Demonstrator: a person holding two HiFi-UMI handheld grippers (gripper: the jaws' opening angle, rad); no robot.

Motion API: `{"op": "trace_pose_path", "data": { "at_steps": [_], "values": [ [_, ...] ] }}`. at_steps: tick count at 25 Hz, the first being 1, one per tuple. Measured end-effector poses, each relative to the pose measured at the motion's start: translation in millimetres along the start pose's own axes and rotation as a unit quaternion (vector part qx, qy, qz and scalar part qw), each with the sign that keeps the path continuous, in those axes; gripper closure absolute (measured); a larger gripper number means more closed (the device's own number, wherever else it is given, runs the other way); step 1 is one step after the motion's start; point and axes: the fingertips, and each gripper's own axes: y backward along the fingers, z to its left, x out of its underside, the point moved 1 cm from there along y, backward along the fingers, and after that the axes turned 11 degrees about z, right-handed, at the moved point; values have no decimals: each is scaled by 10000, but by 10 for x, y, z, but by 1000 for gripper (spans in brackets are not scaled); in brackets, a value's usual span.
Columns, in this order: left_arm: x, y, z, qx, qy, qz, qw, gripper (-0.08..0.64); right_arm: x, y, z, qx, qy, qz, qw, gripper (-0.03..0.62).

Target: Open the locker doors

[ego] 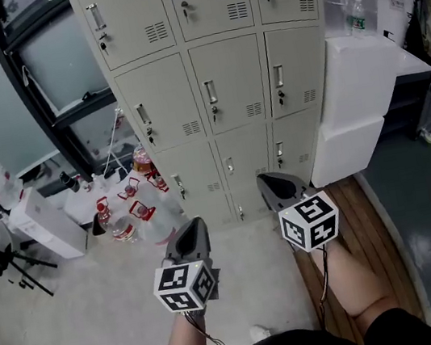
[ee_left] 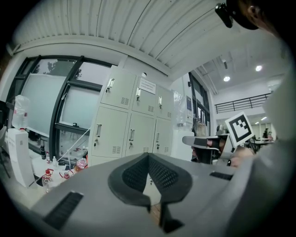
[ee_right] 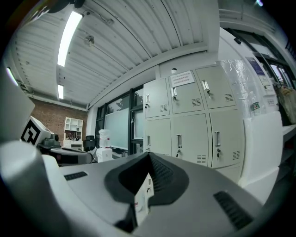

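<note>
Beyond left claw (ego: 194, 223) and right claw (ego: 270, 177) stand three locker columns (ego: 230, 83).

I hold my left gripper (ego: 192, 225) and right gripper (ego: 271, 182) out side by side, roughly level, both jaws together and empty.

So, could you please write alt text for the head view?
The left gripper and right gripper, both shut, point at lockers with every visible door closed. Bottles stand at their left, white boxes at their right.
</note>
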Motion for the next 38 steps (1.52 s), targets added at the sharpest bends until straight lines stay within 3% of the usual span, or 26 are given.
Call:
{"op": "trace_pose_path", "data": {
  "at_steps": [13, 25, 38],
  "values": [
    [-30, 59, 656, -122, 42, -33, 9999, 561, -146, -622, 464, -208, 96, 33, 9997, 592],
    [81, 125, 1323, -693, 344, -4, 9970, 561, -131, -1357, 898, -837, 211, 225, 9960, 592],
    [113, -620, 1952, -1095, 601, -49, 9922, 561, 91, -2551, 674, -1335, 310, 510, 9893, 592]
  ]
}}
